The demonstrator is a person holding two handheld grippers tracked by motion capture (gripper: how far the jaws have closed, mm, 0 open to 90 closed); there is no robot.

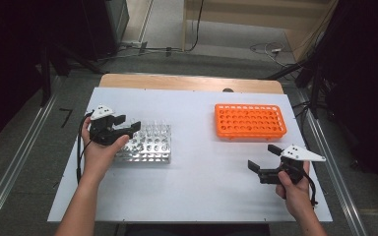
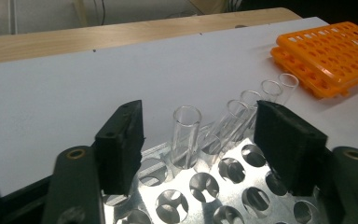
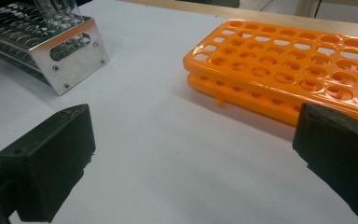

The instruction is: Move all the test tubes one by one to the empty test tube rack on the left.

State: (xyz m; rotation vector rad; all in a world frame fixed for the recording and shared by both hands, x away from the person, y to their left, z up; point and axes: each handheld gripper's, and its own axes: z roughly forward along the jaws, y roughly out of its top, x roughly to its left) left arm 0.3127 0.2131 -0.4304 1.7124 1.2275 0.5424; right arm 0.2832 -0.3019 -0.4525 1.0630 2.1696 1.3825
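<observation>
While one white table [image 1: 202, 167] carries everything, two racks stand on it, well apart. One orange plastic rack [image 1: 249, 120] lies at the far right, its holes in five rows across the top plate, and none of them shows a tube. One shiny metal rack [image 1: 147, 143] sits at the near left, built of two perforated plates joined by a riveted end plate. From the left gripper view, five clear glass test tubes [image 2: 185, 135] can be counted in its far row: one stands upright and four lean away toward the orange rack.

Two hand-held grippers are at work, one in each hand. The left gripper [image 1: 128, 124] hovers over the far left corner of the metal rack, its jaws spread wide to either side of the upright tube and touching nothing. The right gripper [image 1: 263, 157] is held low over bare table just near of the orange rack, its jaws likewise spread wide and empty.

No brand, label or writing can be read on the racks, tubes or grippers.
</observation>
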